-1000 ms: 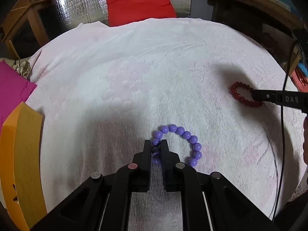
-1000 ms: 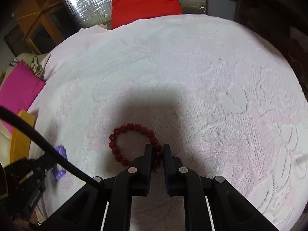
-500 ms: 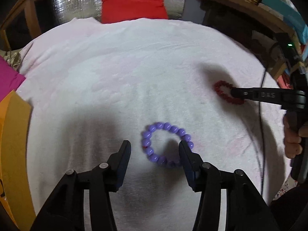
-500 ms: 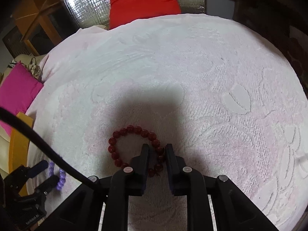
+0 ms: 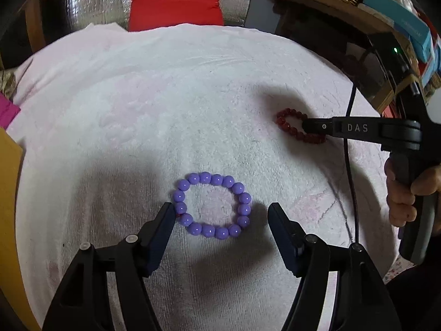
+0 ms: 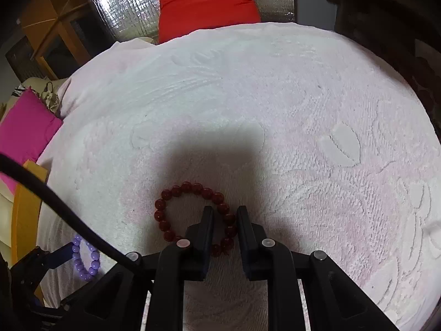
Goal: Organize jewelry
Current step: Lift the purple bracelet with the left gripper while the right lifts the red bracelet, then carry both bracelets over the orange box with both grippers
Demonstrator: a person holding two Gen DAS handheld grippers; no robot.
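Observation:
A purple bead bracelet (image 5: pixel 205 178) lies flat as a ring on the pale towel (image 5: pixel 193 96). My left gripper (image 5: pixel 220 207) straddles it with its jaws opening wide. The left fingertip (image 5: pixel 166 211) is close beside the beads and the right one stands clear of them. A dark red bead bracelet (image 6: pixel 187 186) lies further right on the towel. My right gripper (image 6: pixel 225 209) has its narrow jaws on either side of that bracelet's right side, with small gaps showing beside the beads. In the left wrist view the right gripper (image 5: pixel 306 124) reaches over the red bracelet (image 5: pixel 285 121).
A person's hand (image 5: pixel 399 193) holds the right gripper's handle, and a black cable (image 6: pixel 69 215) hangs near it. A red cushion (image 6: pixel 206 2) and silver foil sheet (image 6: pixel 124 5) lie beyond the towel, with a pink cushion (image 6: pixel 24 129) and a yellow wooden edge (image 5: pixel 8 193) at left.
My left gripper let go of the purple bracelet, spread its jaws wide and drew back a little. My right gripper's jaws parted slightly around the red beads.

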